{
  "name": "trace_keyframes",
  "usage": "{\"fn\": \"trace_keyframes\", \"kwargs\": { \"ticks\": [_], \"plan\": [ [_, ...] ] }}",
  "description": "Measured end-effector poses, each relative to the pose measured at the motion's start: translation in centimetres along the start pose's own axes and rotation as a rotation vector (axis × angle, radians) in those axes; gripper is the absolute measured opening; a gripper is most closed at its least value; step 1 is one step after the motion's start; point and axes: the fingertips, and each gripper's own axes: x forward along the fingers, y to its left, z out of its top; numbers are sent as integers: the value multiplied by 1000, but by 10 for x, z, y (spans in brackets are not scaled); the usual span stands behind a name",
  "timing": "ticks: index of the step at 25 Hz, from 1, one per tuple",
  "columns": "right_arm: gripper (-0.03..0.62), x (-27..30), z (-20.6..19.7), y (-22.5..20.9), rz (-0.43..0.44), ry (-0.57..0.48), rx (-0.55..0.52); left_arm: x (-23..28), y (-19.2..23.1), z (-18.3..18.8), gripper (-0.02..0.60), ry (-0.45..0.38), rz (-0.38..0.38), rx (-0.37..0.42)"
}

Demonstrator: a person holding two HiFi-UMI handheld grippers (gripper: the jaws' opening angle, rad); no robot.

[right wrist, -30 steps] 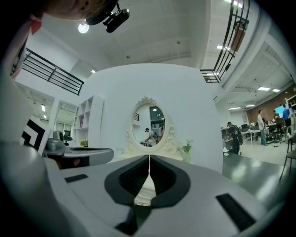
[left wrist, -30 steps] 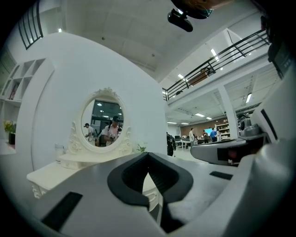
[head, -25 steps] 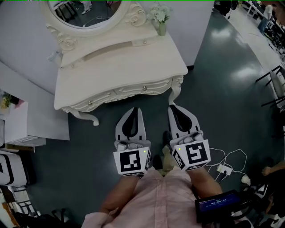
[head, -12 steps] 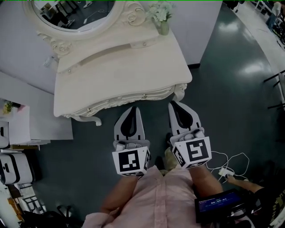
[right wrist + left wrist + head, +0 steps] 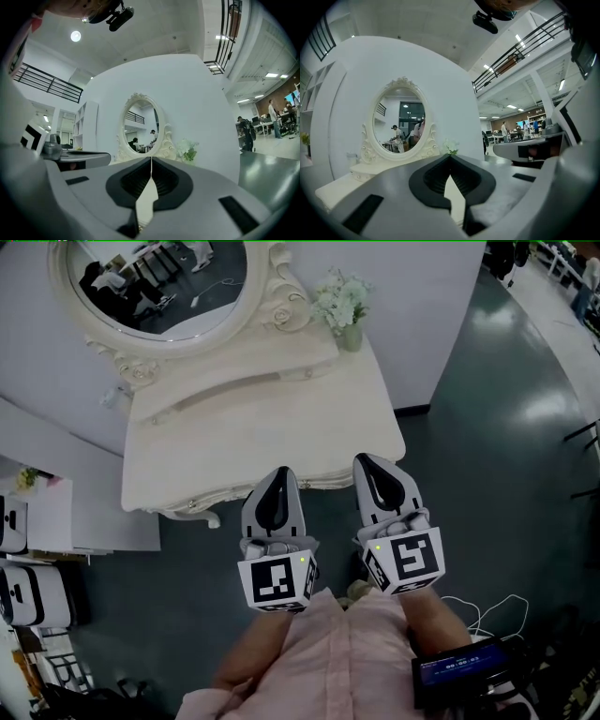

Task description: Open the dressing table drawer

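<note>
dark glossy floor reflecting overhead lights, white wall panel standing behind, low white cabinet sitting left, mezzanine railing running overhead, round ceiling light glowing

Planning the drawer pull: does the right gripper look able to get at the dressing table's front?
Probably yes. The right gripper points at the front edge of the dressing table with nothing between; its jaws are shut, and the drawer front is hidden under the top.
</note>
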Motion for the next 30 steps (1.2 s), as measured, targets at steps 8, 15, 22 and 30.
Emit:
{"fn": "trace_keyframes", "kwargs": {
  "ticks": [8,15,22,30],
  "plan": [
    [18,49,2,-30,53,-13,-22,51,7,-2,21,-22,45,2],
    [18,60,1,-25,49,18,-22,53,22,-2,21,-8,63,-21],
    [18,96,-10,-29,38,67,-34,85,46,-18,21,29,55,-56],
    [18,164,-34,-41,-4,107,-14,148,86,-39,21,60,29,-71]
  ]
}}
